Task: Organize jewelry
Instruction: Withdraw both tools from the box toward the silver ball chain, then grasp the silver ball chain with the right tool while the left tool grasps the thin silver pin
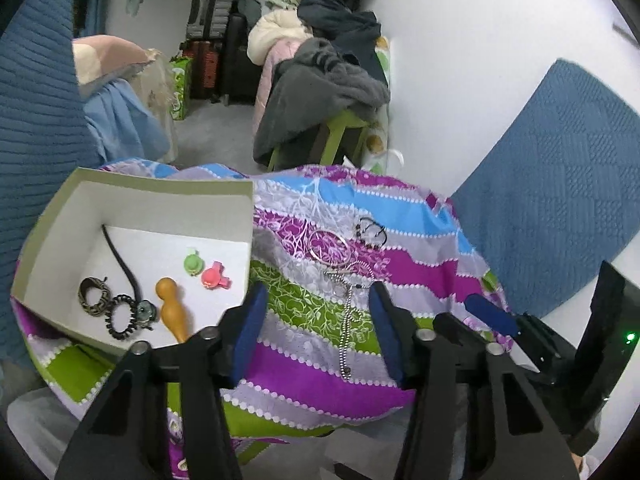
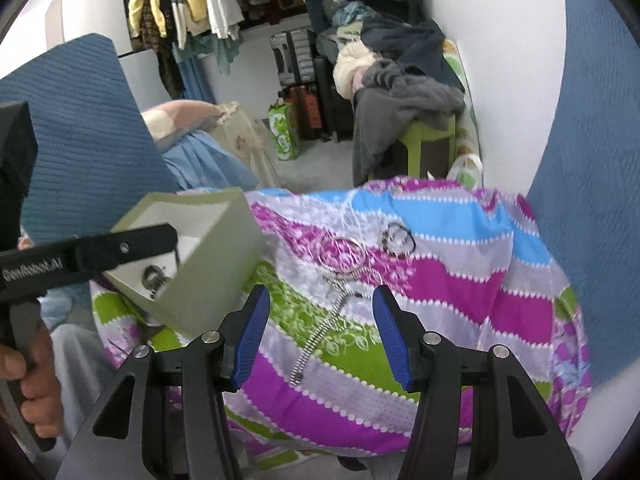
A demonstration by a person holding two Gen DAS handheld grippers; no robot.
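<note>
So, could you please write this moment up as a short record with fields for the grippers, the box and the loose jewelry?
left gripper: open, empty, above the striped cloth
right gripper: open, empty, over the same cloth
box: open, on the cloth, to the left
in box: green clip, pink clip, orange piece, dark scrunchie, patterned ring
still on cloth: ball chain, silver bangle, dark bracelet
</note>
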